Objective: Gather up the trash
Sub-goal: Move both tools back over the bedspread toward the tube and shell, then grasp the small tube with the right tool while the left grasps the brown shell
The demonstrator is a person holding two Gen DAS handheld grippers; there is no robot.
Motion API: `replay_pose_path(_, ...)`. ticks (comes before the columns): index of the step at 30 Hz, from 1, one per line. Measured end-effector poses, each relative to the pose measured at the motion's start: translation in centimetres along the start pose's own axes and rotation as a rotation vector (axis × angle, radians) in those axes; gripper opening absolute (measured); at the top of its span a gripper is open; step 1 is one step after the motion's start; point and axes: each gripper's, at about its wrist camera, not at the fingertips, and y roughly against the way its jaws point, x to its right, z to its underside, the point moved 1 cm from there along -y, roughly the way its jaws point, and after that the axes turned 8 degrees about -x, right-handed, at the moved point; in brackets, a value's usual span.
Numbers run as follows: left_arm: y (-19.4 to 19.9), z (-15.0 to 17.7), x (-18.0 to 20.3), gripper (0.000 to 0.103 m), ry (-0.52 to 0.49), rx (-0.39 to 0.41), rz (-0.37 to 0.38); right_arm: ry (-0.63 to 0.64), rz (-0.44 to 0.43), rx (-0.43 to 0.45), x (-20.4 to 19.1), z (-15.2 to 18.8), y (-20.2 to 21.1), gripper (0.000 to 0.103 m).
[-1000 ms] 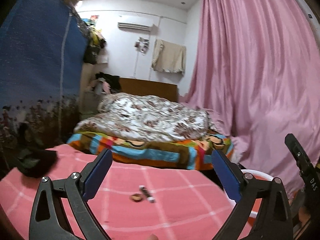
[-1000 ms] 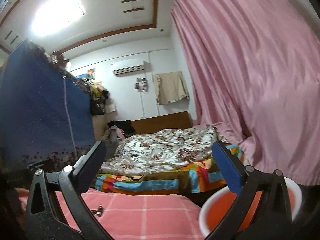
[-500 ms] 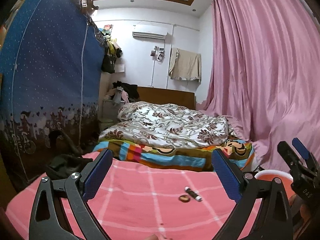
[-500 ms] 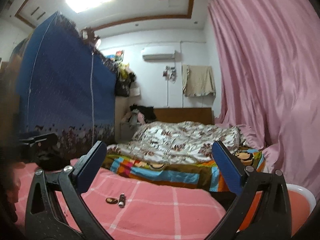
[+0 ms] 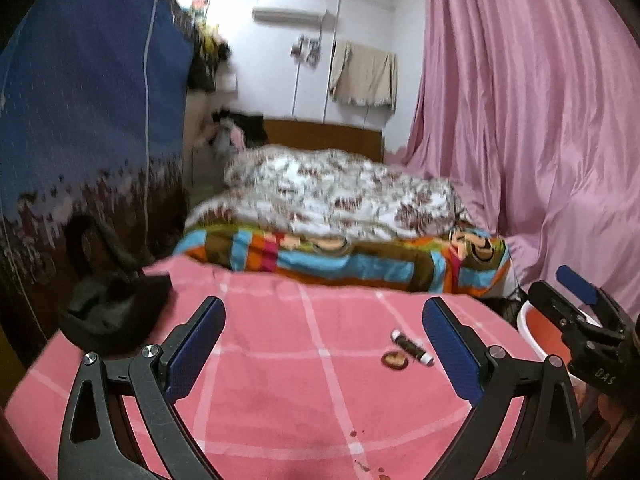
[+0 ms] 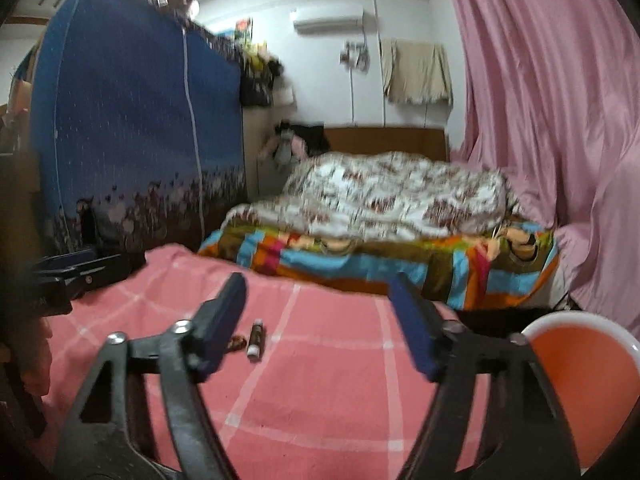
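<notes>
A small dark tube with a white cap [image 5: 413,347] and a small round brown piece [image 5: 393,360] lie side by side on the pink checked cloth [image 5: 304,392]. They also show in the right wrist view, the tube [image 6: 256,339] beside the brown piece [image 6: 237,343]. My left gripper [image 5: 324,344] is open and empty, above the cloth, with the trash just inside its right finger. My right gripper [image 6: 320,320] is open and empty, with the trash by its left finger. An orange bin with a white rim [image 6: 584,372] stands at the right; it also shows in the left wrist view [image 5: 536,332].
A dark bag [image 5: 112,312] lies on the cloth at the left. A bed with a patterned quilt [image 5: 340,208] stands behind. A blue fabric wardrobe [image 6: 136,120] is at the left, a pink curtain [image 5: 540,120] at the right.
Both views have tilted down toward the cloth. The trash now sits closer to both grippers. Both grippers stay open.
</notes>
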Motion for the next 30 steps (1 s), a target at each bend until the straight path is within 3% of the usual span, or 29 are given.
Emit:
replay_pose_path(2,-1.1,0.2,-0.4,0.096,0.021,-0.046,0.011,0.005,-0.028,-0.056,-0.1,0.2,-1.2,0.068)
replay_pose_path(4,-2.1,0.5,-0.6,0.094,0.039,-0.093,0.015,0.015,-0.047,-0.113,-0.4,0.4,-2.4,0.054)
replay_pose_path(6,-3.3,0.8,-0.9,0.085,0.048,-0.149,0.022,0.025,-0.074,-0.168,-0.7,0.5,-3.6,0.046)
replay_pose_path(13,-5.6,1.2,-1.6,0.058,0.087,-0.277,0.072,0.057,-0.141,-0.31,-2.5,1.0,-6.6,0.032)
replay_pose_path(18,-6.4,1.4,-1.3,0.045,0.09,-0.327,0.098,0.095,-0.171,-0.417,-3.7,1.9,-8.8,0.027)
replay_pose_path(21,-6.9,1.4,-1.3,0.044,0.097,-0.352,0.111,0.107,-0.189,-0.472,-4.1,2.5,-9.9,0.02)
replay_pose_path(30,-8.0,1.4,-0.1,0.043,0.08,-0.403,0.174,0.059,-0.16,-0.43,-2.4,2.0,-8.3,0.017)
